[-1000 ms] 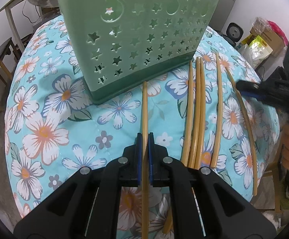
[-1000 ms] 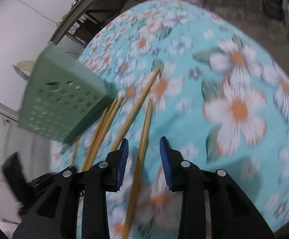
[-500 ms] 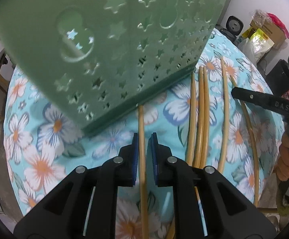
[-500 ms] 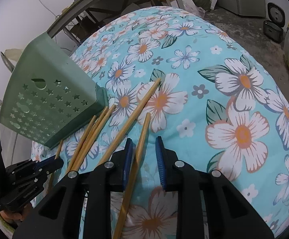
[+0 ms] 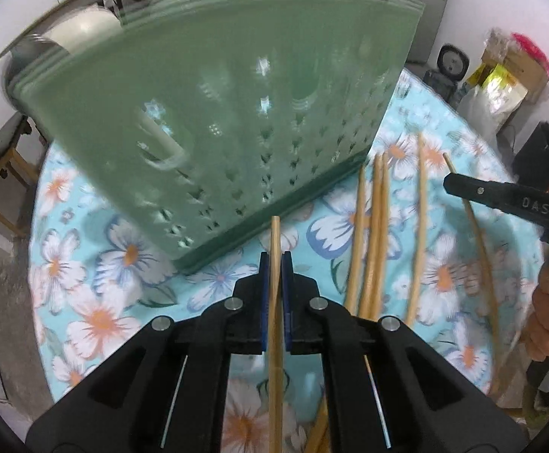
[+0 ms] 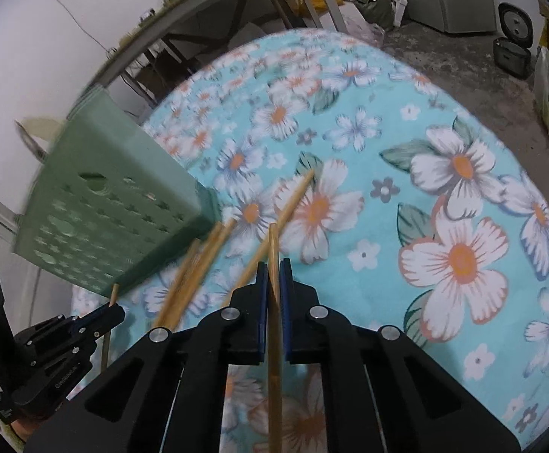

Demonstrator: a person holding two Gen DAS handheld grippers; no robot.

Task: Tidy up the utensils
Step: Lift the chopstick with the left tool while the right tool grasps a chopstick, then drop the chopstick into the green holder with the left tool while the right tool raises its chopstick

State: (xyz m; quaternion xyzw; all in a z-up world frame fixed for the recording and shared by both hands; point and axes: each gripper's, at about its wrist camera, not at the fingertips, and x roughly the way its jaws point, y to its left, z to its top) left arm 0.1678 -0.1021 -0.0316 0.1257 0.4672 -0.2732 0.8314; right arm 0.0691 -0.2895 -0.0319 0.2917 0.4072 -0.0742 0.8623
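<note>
Left claw (image 5: pixel 274 264) pinches one chopstick (image 5: pixel 275 238), basket (image 5: pixel 214 113) just ahead; right claw (image 6: pixel 273 271) pinches another stick (image 6: pixel 273 241), four loose to its left; lift each tip clear, drop inside basket.

White walls (image 6: pixel 47 56) close in a cluttered room with a grey concrete floor (image 6: pixel 463 53). A grey metal-framed shelf (image 6: pixel 236 3) stands behind the tabletop, which wears a turquoise floral cloth (image 6: pixel 406 173). A wooden chair (image 5: pixel 2 151) stands at one side; bags and boxes (image 5: pixel 501 79) pile opposite.
</note>
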